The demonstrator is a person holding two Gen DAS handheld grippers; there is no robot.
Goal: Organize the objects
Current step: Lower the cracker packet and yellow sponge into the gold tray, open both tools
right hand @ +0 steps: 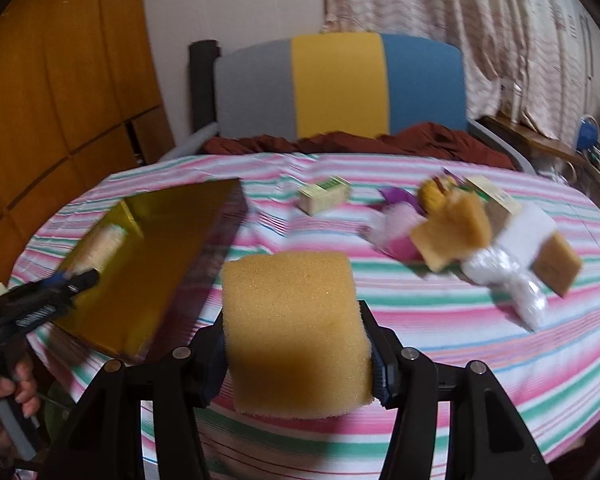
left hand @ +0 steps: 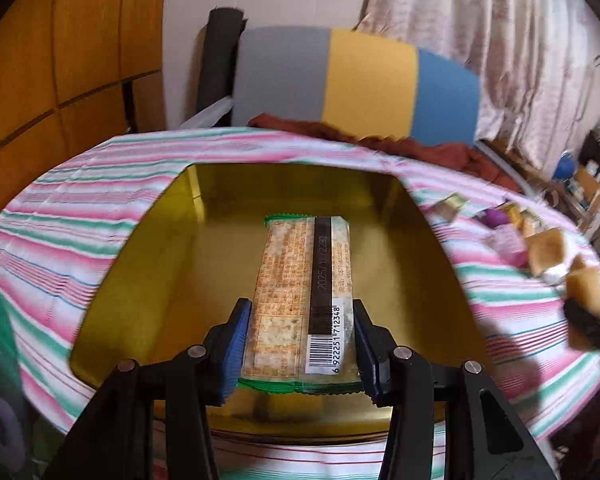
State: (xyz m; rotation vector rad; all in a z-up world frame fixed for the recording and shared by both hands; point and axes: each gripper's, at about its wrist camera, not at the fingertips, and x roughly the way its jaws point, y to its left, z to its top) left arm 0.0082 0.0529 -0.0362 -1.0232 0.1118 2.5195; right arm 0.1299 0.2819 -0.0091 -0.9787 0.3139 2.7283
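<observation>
We hold a long snack packet point(left hand: 300, 300), barcode side up with green crimped ends, in our left gripper point(left hand: 300, 344), its jaws clamped on the packet's sides above the gold tin point(left hand: 148, 280). Our right gripper point(right hand: 298, 356) has its jaws pressed into a yellow sponge block point(right hand: 294, 328), raised over the striped counter point(right hand: 460, 352), left of the blurred pile of items point(right hand: 472, 232).

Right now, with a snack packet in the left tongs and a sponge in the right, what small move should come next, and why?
Probably lower the left tongs and let the snack packet go into the gold tin. The packet already hangs over the tin's bare floor, clamped at its near end. The right tongs hold the sponge beside the tin, so it could follow afterwards.
</observation>
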